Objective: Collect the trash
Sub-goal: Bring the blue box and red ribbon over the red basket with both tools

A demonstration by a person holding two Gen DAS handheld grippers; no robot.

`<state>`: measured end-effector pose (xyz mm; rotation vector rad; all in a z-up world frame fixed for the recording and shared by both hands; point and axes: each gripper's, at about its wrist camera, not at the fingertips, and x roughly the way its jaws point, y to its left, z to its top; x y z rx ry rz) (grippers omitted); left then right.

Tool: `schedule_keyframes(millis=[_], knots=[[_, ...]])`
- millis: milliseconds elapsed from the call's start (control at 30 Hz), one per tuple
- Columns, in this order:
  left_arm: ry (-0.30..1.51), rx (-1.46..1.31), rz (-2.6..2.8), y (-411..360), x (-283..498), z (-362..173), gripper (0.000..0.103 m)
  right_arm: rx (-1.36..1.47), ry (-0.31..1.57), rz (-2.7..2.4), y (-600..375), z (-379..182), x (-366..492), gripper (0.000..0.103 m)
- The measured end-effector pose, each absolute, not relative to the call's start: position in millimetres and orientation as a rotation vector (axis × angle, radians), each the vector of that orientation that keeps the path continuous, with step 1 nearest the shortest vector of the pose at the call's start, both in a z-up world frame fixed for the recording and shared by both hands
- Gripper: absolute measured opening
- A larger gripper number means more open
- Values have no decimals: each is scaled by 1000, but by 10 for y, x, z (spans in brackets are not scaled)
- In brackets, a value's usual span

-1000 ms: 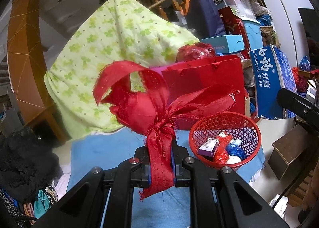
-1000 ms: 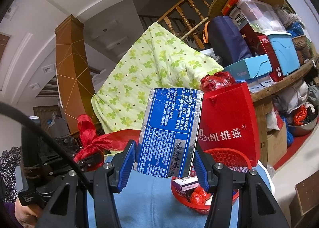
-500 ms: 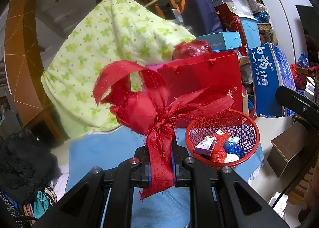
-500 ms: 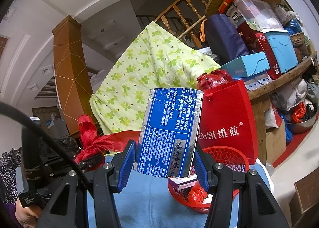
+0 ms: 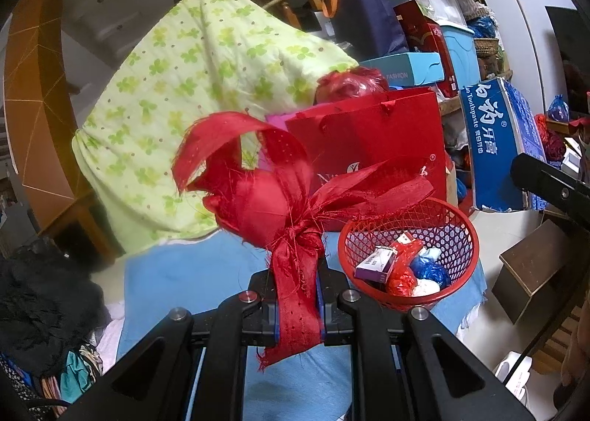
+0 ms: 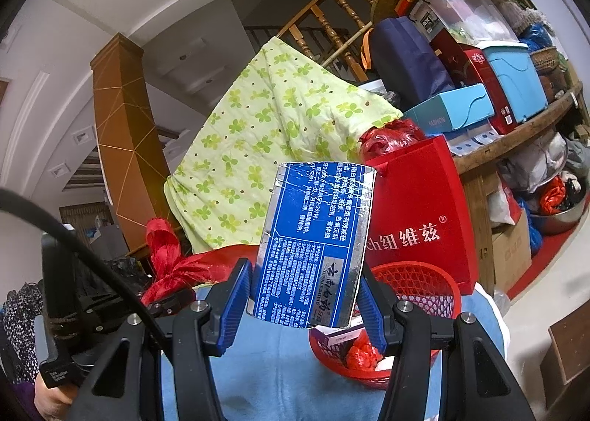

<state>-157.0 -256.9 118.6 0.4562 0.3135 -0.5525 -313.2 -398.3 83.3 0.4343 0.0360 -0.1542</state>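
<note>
My left gripper (image 5: 297, 310) is shut on a frayed red ribbon bow (image 5: 280, 192), held up above the blue cloth (image 5: 184, 273). A red mesh basket (image 5: 453, 214) with several wrappers and a small purple box stands to its right. My right gripper (image 6: 306, 299) is shut on a blue and silver toothpaste box (image 6: 313, 247), held upright just left of and above the basket (image 6: 424, 273). The left gripper with the bow (image 6: 173, 262) shows at the left of the right wrist view. The box also shows in the left wrist view (image 5: 501, 141).
A red gift bag (image 5: 383, 141) stands behind the basket. A green clover-print quilt (image 5: 206, 89) hangs behind the table. Shelves with boxes and tubs (image 6: 479, 89) fill the right. Dark clothes (image 5: 40, 295) lie at the left, a brown box (image 5: 534, 266) on the floor right.
Both grippers have moved slightly towards the basket with their loads, so it sits a little nearer and lower in both views. Grips are unchanged.
</note>
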Motion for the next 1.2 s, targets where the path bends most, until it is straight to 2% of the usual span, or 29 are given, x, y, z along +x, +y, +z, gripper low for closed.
schedule_keyframes(millis=[1200], knots=[[362, 503, -586, -2835, -1532, 986, 15, 483, 75, -181, -4085, 640, -3128, 58]])
